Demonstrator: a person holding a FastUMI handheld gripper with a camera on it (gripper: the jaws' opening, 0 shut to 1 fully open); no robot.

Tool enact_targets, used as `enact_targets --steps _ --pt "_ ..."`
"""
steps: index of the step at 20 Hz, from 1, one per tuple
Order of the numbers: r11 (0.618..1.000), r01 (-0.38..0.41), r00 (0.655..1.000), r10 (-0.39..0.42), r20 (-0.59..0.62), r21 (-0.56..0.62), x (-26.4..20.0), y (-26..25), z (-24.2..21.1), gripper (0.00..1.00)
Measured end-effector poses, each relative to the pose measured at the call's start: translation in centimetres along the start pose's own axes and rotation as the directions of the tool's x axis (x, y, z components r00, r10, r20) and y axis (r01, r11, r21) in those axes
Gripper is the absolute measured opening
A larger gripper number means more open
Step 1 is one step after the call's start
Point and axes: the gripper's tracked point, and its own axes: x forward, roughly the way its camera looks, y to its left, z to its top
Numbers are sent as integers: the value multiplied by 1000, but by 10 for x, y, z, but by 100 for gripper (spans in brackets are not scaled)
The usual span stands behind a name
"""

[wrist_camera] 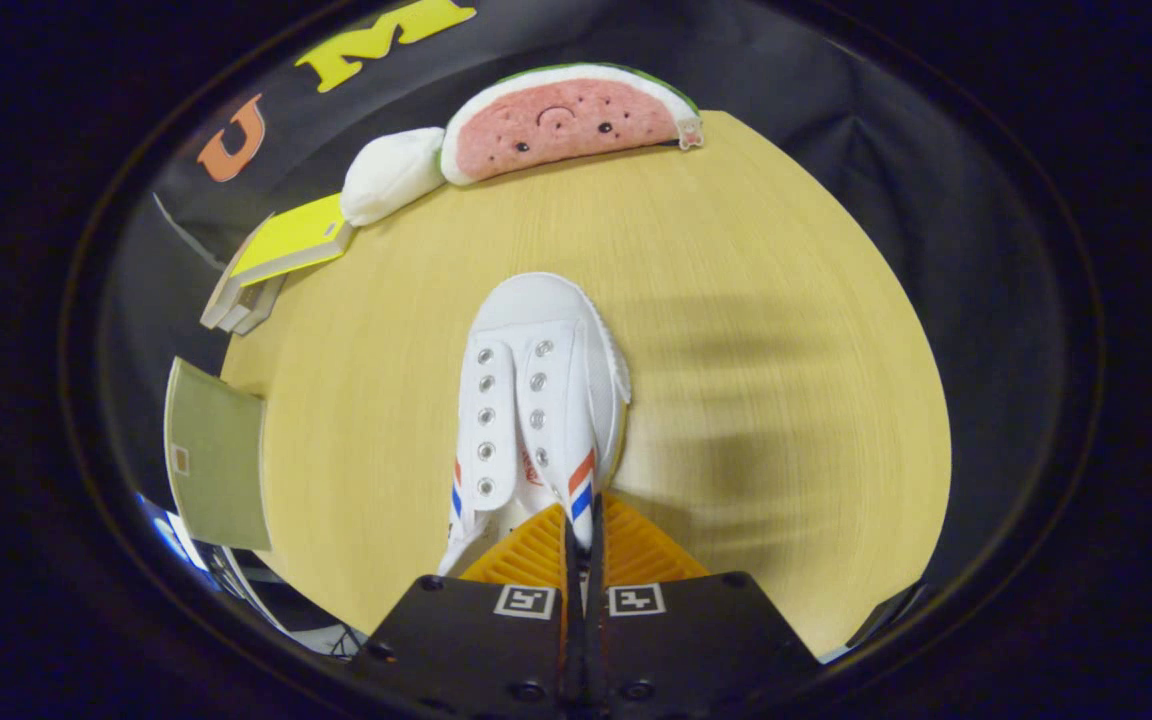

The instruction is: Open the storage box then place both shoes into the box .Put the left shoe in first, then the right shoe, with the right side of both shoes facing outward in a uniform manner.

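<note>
Shoe (536, 400), unlaced, pinched at its side by tool (581, 540).

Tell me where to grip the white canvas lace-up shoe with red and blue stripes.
Grip the white canvas shoe at its thin side wall by the heel opening, coming from behind the heel, toe pointing away across the wooden table. That upright collar edge is the only part narrow enough for the fingers. The gripper looks closed on that striped wall already, so this hold seems sound.
</note>
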Motion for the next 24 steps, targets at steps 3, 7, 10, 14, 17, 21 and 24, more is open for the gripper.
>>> enact_targets --steps 3,7,10,14,17,21,24 --pt "993 -97 995 96 22 73 -11 22 -1 6" --pt "987 -131 990 126 64 94 -37 69 -6 6" --pt "985 -145 985 134 109 93 -66 123 -10 5" --pt "981 -188 967 176 183 54 -110 225 -26 5" --pt "972 -236 951 228 208 14 -126 310 -42 5" --pt "974 -227 955 227 192 -22 -124 408 -74 5" --pt "981 -192 964 190 187 -7 -112 456 -94 5"
